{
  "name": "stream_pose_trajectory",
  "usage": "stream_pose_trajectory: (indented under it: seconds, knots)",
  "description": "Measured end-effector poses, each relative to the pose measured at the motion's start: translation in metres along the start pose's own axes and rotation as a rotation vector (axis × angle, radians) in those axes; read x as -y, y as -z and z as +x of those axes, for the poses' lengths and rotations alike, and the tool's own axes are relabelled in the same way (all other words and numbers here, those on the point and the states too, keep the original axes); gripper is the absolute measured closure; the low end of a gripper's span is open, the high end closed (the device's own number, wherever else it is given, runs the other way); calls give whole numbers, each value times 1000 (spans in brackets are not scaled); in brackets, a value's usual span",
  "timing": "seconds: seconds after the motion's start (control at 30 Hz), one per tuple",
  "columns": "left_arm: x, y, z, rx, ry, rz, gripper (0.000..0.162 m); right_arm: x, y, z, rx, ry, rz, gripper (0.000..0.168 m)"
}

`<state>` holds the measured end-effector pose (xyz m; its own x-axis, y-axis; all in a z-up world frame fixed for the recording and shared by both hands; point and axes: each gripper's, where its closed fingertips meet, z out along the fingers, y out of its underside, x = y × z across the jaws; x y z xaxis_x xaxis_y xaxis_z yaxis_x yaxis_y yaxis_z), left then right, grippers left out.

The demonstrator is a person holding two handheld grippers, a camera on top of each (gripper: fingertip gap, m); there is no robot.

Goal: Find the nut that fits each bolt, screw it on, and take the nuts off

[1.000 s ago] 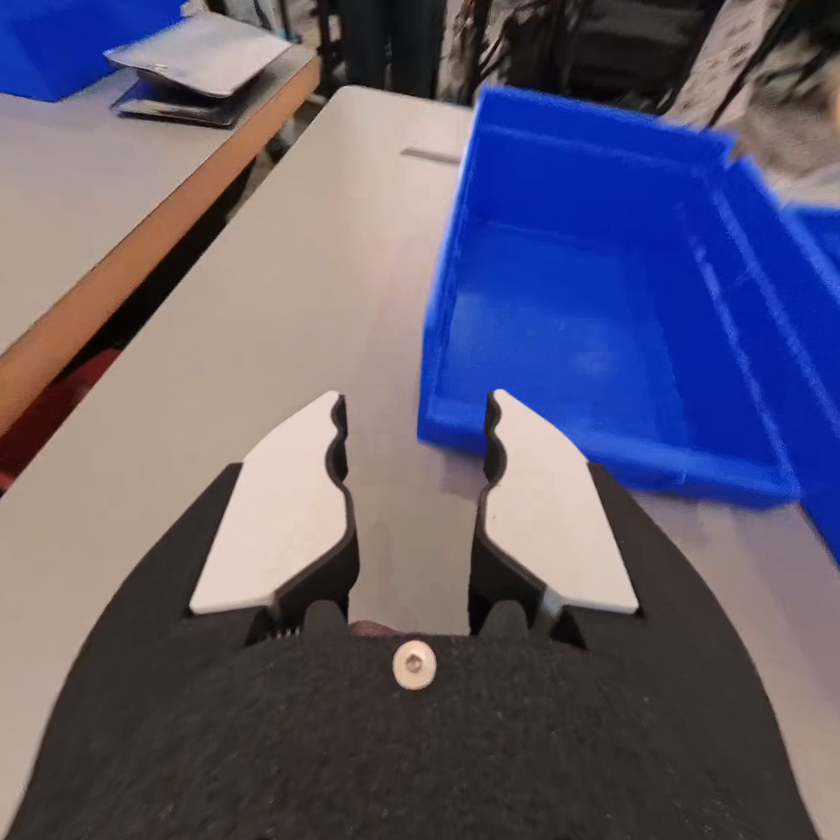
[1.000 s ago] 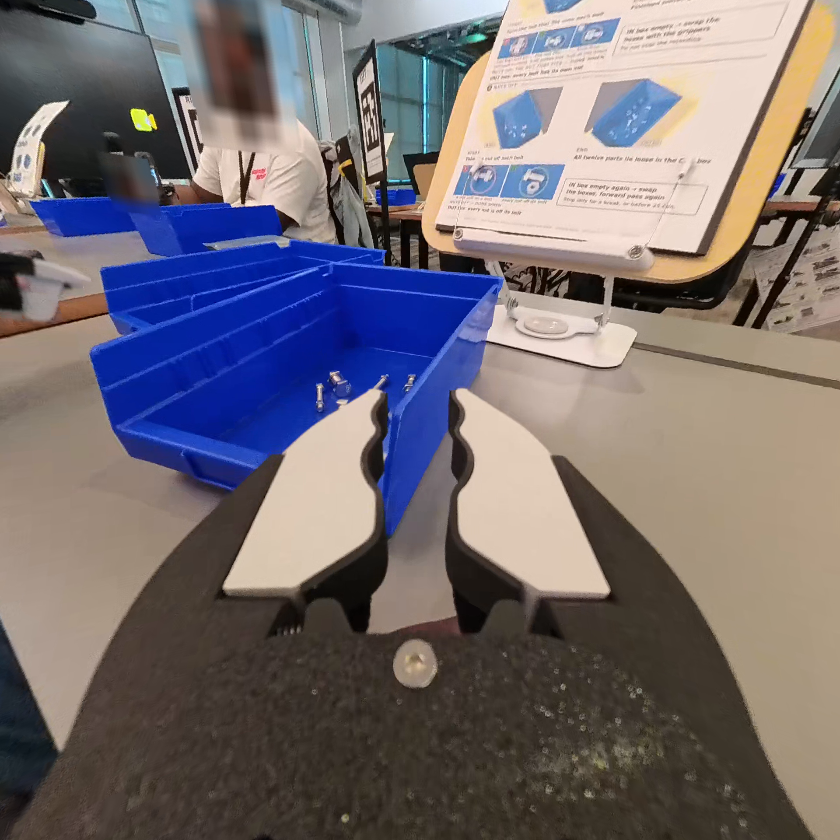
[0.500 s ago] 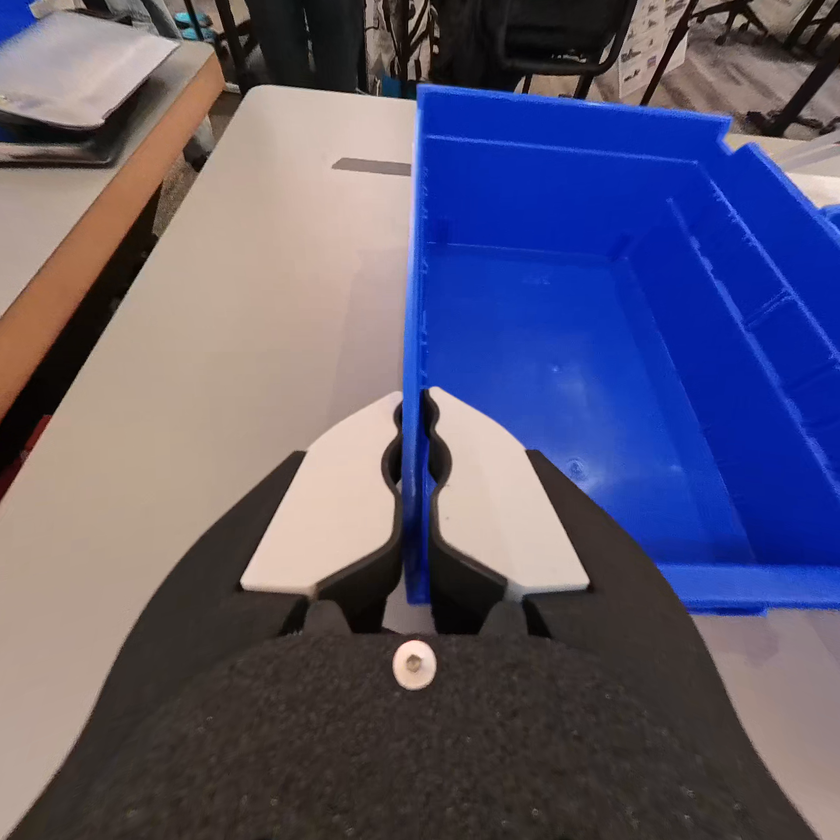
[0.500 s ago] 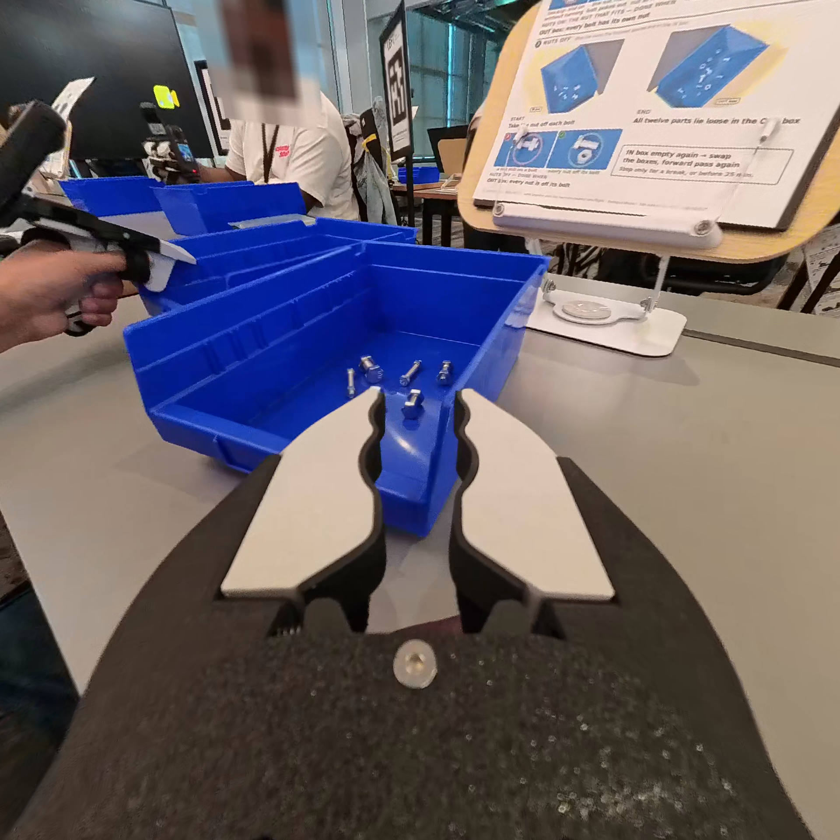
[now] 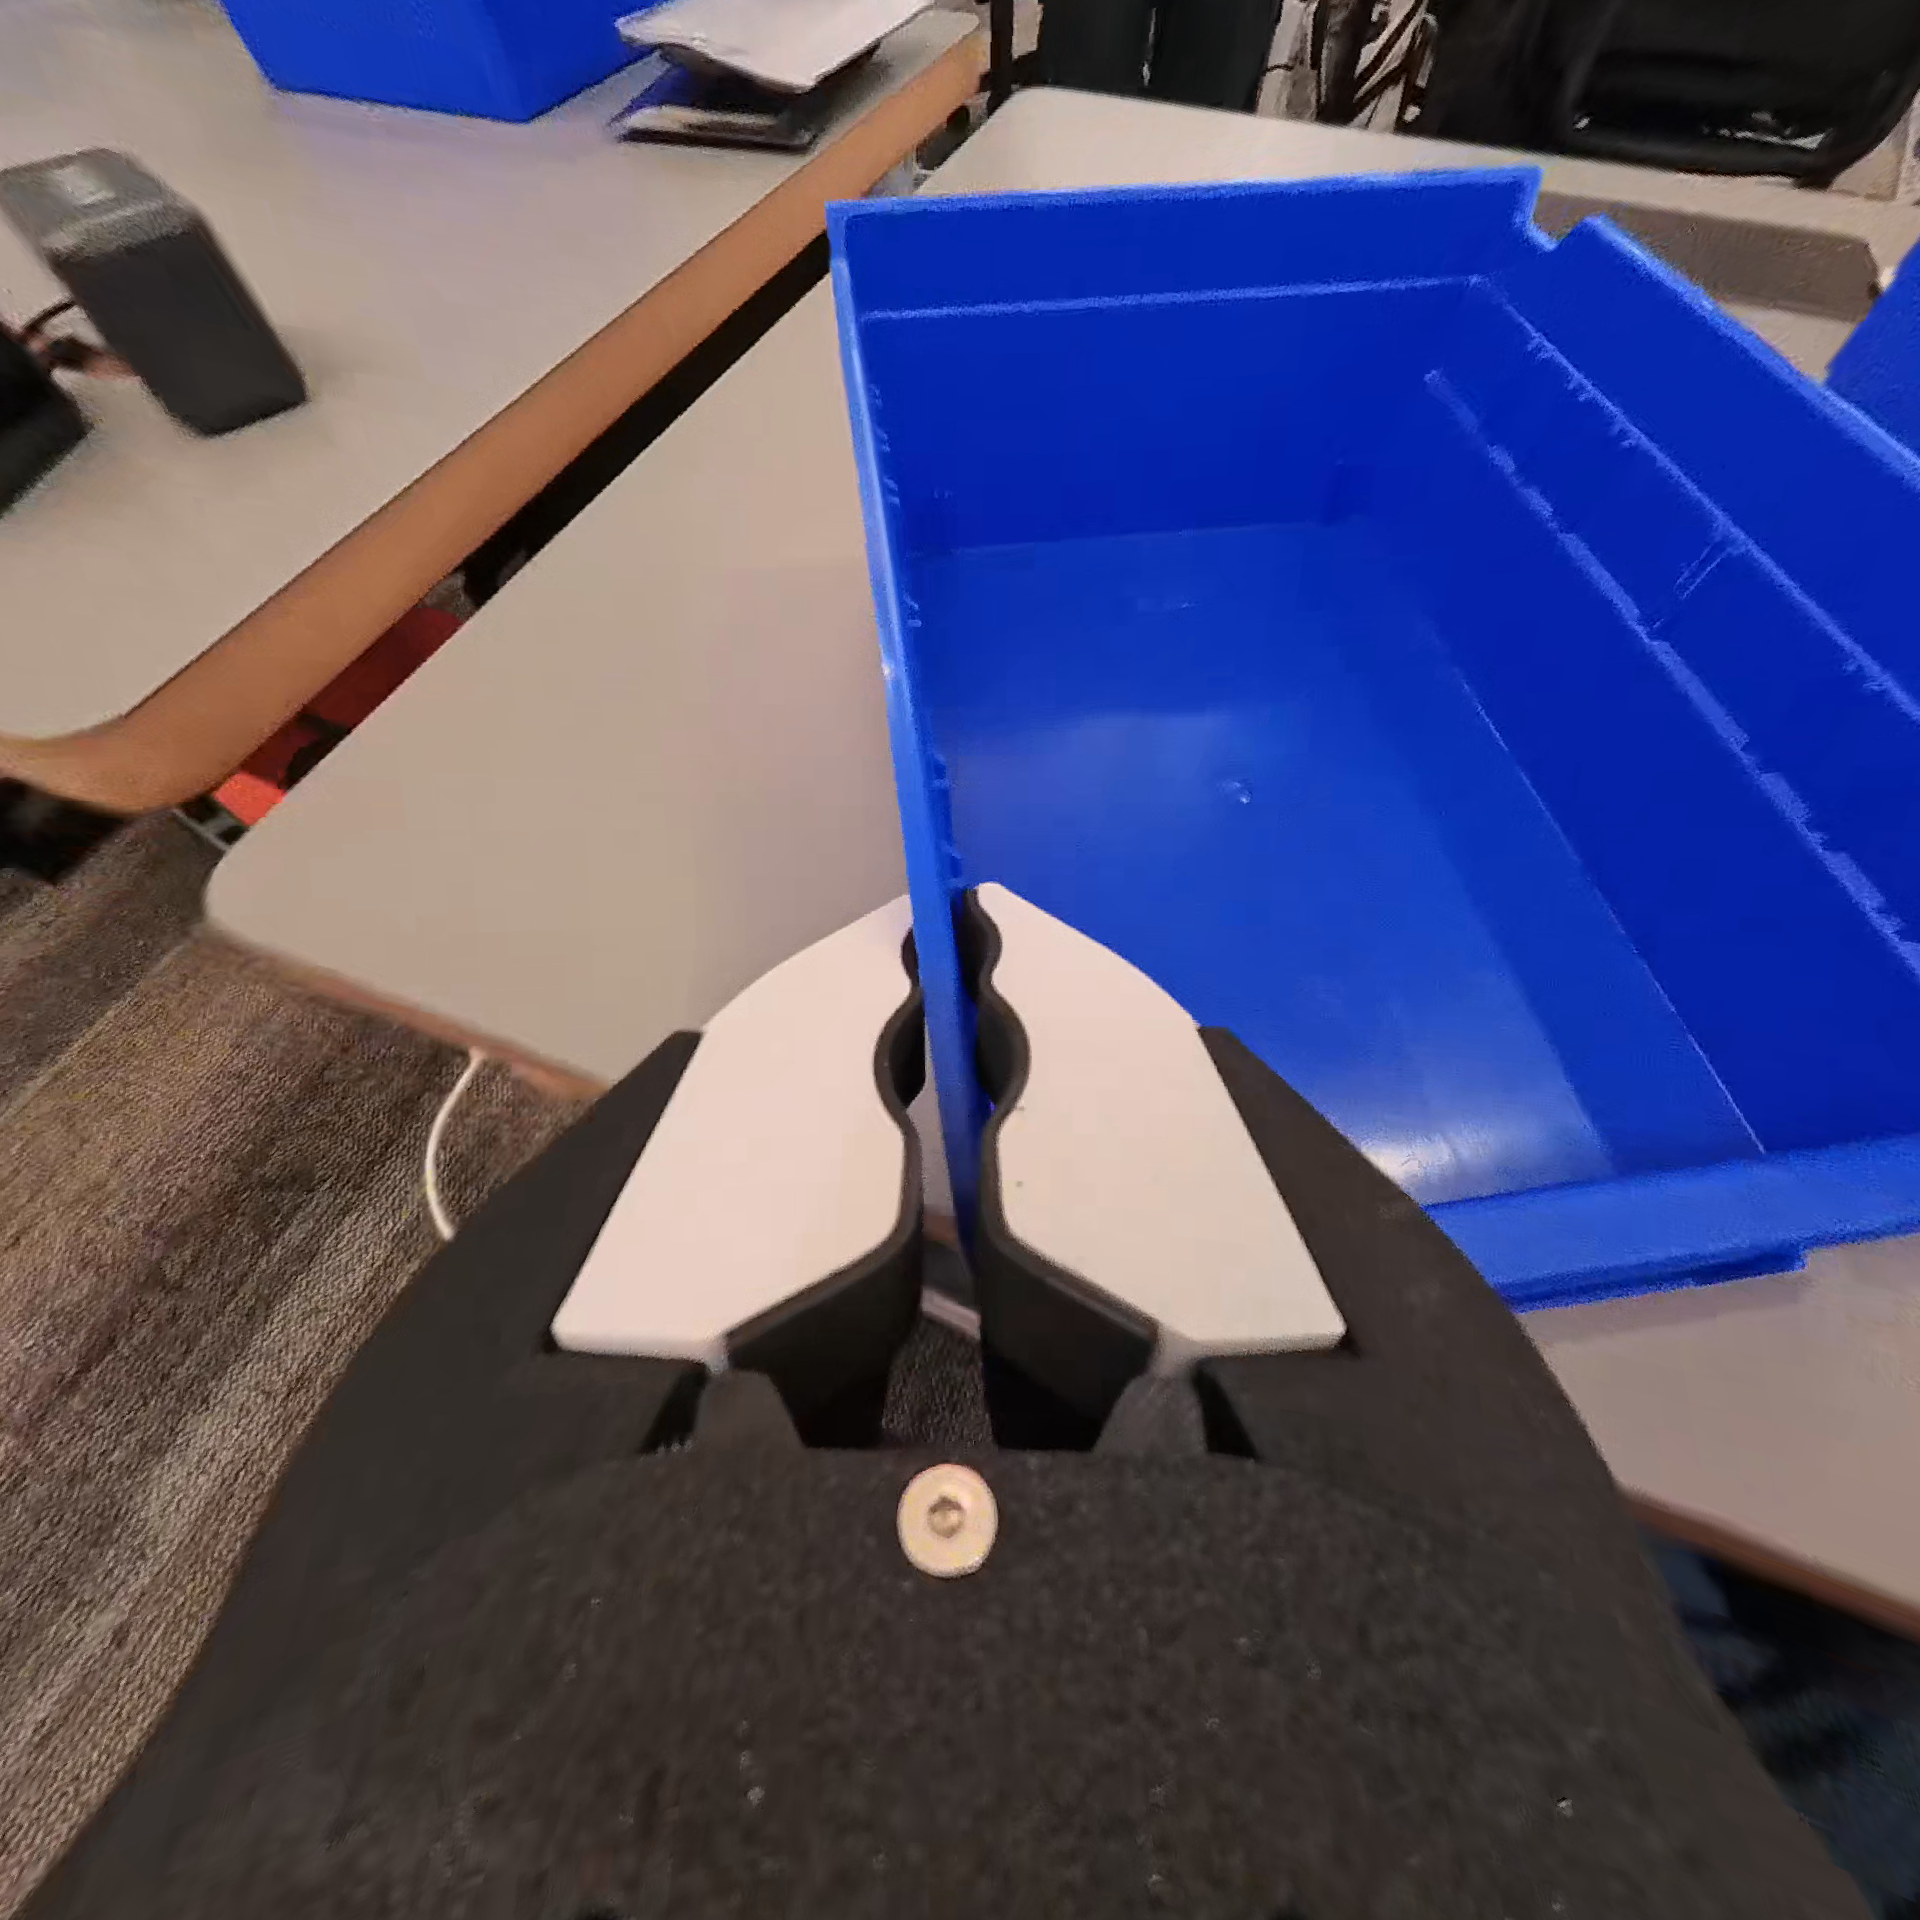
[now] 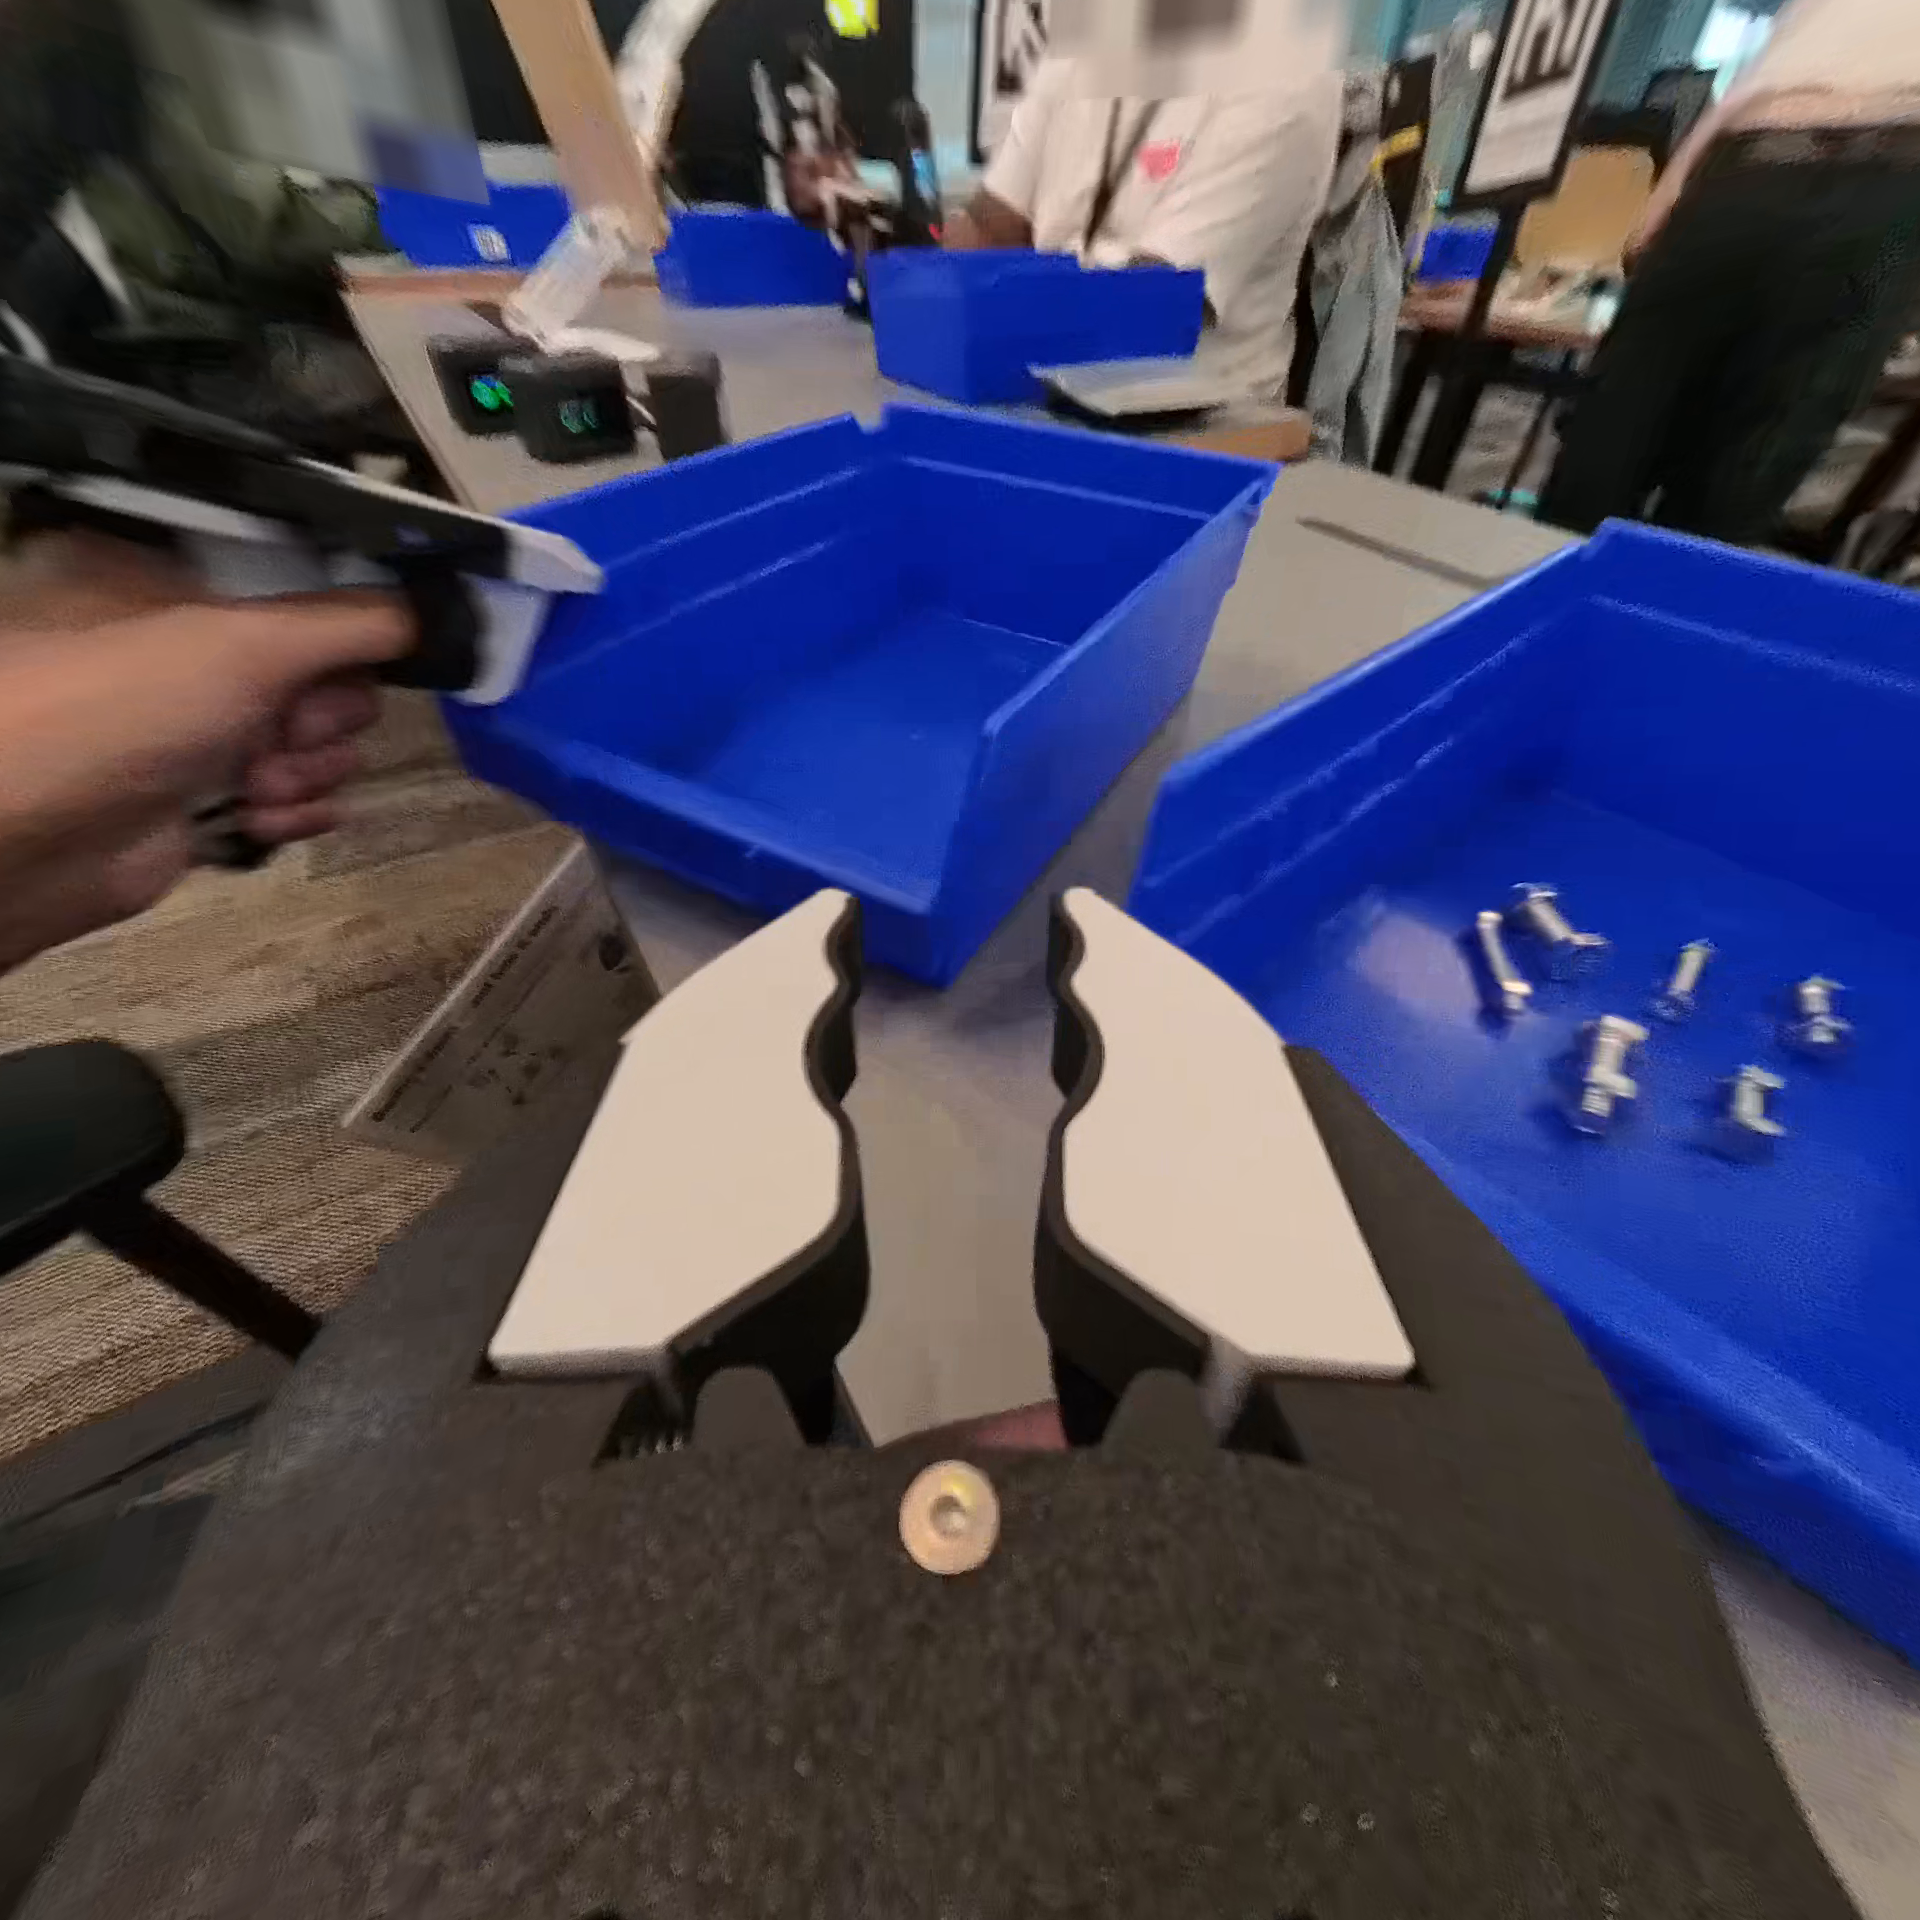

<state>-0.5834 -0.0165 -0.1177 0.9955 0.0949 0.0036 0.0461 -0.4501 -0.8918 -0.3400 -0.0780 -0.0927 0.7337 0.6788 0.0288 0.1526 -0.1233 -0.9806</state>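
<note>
An empty blue bin (image 5: 1299,779) stands at the near left corner of the grey table. My left gripper (image 5: 951,914) is shut on the near end of the bin's left wall, with one finger on each side of it. In the right wrist view the left gripper (image 6: 520,582), held by a hand, grips that empty bin (image 6: 883,665). A second blue bin (image 6: 1351,717) at the right holds several silver bolts with nuts (image 6: 1605,1070). My right gripper (image 6: 951,914) is open and empty above the table, just in front of the gap between the two bins.
The table's front edge and corner (image 5: 312,935) lie close to the left gripper, with carpet floor (image 5: 156,1143) below. A neighbouring table carries a dark box (image 5: 156,301) and another blue bin (image 5: 436,52). A black chair (image 6: 73,1132) is at the left. People sit at tables behind. Spacing between my two grippers at the tips: around 25 cm.
My left gripper went from open to shut on the empty bin's wall and has moved it toward the table's near left corner. My right gripper has swung left; the instruction board left its view.
</note>
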Motion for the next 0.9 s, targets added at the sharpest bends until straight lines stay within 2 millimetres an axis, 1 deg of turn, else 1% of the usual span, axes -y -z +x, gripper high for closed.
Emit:
stream_pose_trajectory:
  seconds: [0.07,0.13,0.2,0.23,0.27,0.3,0.33,0.37,0.4,0.47,0.53,0.57,0.63,0.7,0.73,0.8,0.87,0.9]
  knots:
    - [-11,21,-6,-16,61,7,159,-2,-25,-15,-14,-23,-43,119]
    - [-19,38,-9,-34,109,19,159,-6,-42,-27,-24,-79,-78,111]
    - [-26,53,-7,-45,102,35,159,-12,-52,-26,-92,-130,-88,111]
    - [-30,59,-4,-49,87,44,159,-16,-54,-32,-74,-149,-97,118]
    - [-33,66,-1,-45,65,53,159,-17,-55,-42,-25,-173,-93,119]
    - [-37,71,0,-26,41,63,159,-17,-53,-43,-38,-207,-78,119]
    - [-40,77,0,1,22,73,159,-17,-51,-43,-53,-214,-72,124]
    - [-42,82,0,22,18,88,159,-14,-48,-41,-82,-213,-69,135]
    - [-42,86,-1,34,26,113,159,-11,-45,-34,-121,-221,-61,155]
    - [-34,95,0,38,26,169,159,-4,-45,-31,-126,-207,-38,158]
    - [-13,105,3,50,-5,251,158,10,-43,-27,-161,-195,11,160]
    - [1,110,4,59,-25,287,158,23,-40,-24,-173,-174,55,161]
    - [36,121,13,51,-20,378,159,57,-29,-14,-204,-139,138,161]
    - [74,128,34,16,-31,460,159,93,-11,6,-250,-99,225,161]
    - [93,131,49,-8,-45,497,159,110,2,20,-281,-84,262,161]
    - [129,134,89,-87,-65,562,159,138,34,52,-355,-58,333,161]
    - [153,130,142,-188,-95,609,159,154,75,89,-459,-41,413,160]
    - [160,125,172,-248,-95,619,159,158,98,109,-533,-24,430,161]
